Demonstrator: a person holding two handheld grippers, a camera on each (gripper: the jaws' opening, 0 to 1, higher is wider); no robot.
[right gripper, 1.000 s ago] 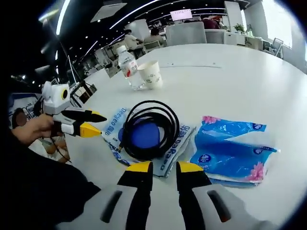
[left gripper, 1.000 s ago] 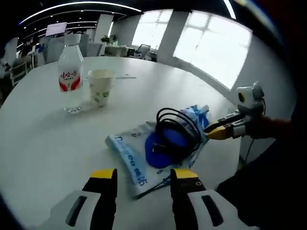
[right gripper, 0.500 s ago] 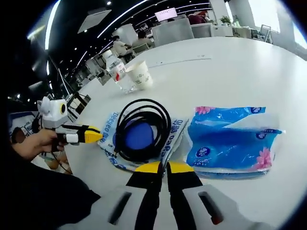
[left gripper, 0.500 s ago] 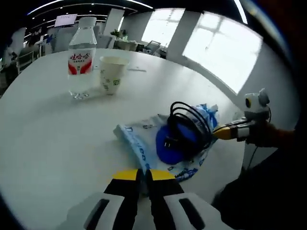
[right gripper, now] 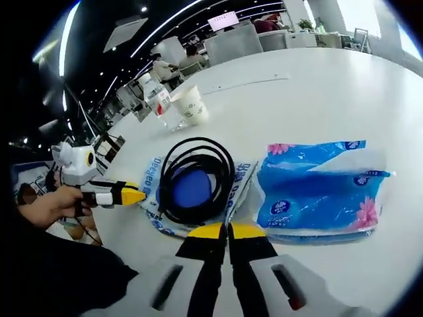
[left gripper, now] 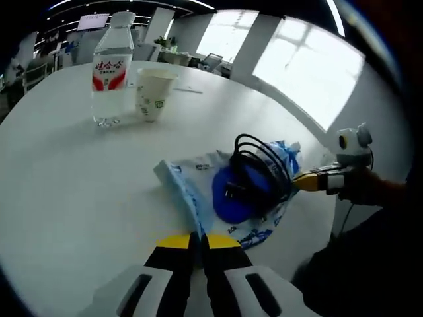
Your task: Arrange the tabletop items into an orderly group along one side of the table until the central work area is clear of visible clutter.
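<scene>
- Left gripper view, 10 to 11 o'clock: water bottle [left gripper: 110, 69], upright, with paper cup [left gripper: 153, 93] just beside it; both stand well apart from the pile nearer the camera
- Centre, 3 o'clock side: coiled black cable [left gripper: 263, 170] lies on top of a white-and-blue wipes pack [left gripper: 193, 185]; pack rests flat on the white table [left gripper: 59, 191]
- Left gripper [left gripper: 197, 241] at 6 o'clock: yellow tips pressed together at the near edge of the wipes pack; whether film is pinched between them, cannot tell
- Right gripper view, 9 o'clock: left gripper enters, held by a hand [right gripper: 41, 206]
- Right gripper [right gripper: 228, 230] at 6 o'clock: tips together, right at the seam between wipes pack and blue tissue pack [right gripper: 322, 188], which lies just beside it toward 3 o'clock; grip on anything not confirmed
- Judgement: step in hand looks like drawing the pack toward the bottle-and-cup side. Drag low and slow, keep pack flat so the loose coil rides along and does not slide off
- Hard to make out: pack edge under both tips; cable plug end; table's near rim is cut off
</scene>
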